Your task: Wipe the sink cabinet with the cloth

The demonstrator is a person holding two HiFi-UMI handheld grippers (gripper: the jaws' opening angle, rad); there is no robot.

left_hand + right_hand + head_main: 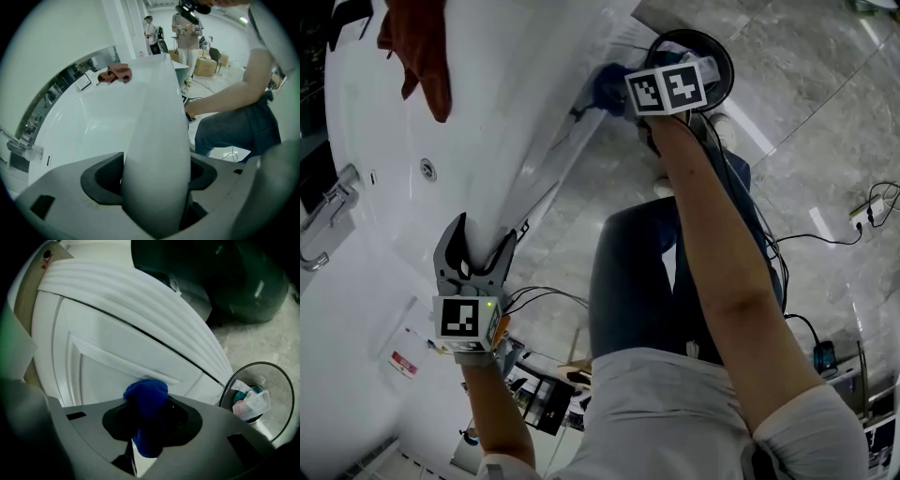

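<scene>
**Right gripper presses cloth to cabinet door; wipe looks mid-course**

Right gripper (149, 423) fills the foreground of its own view, jaws pinched on a bunched blue cloth (146, 397) whose top bulges out against the white sink cabinet (108, 357). In the head view this sits at 12 o'clock, and a wire bin (715, 58) stands on the floor at 3 o'clock of the cloth.

At 8 o'clock, the left gripper (478, 253) has its jaws spread, straddling the countertop edge (157, 140), apparently as a brace. A rust-coloured rag (115, 73) lies on the counter, well apart from both grippers.

The cloth meets the recessed door panel, so wiping seems under way. No streaks show what is covered. The ribbed moulding and the rest of the door likely remain.
</scene>
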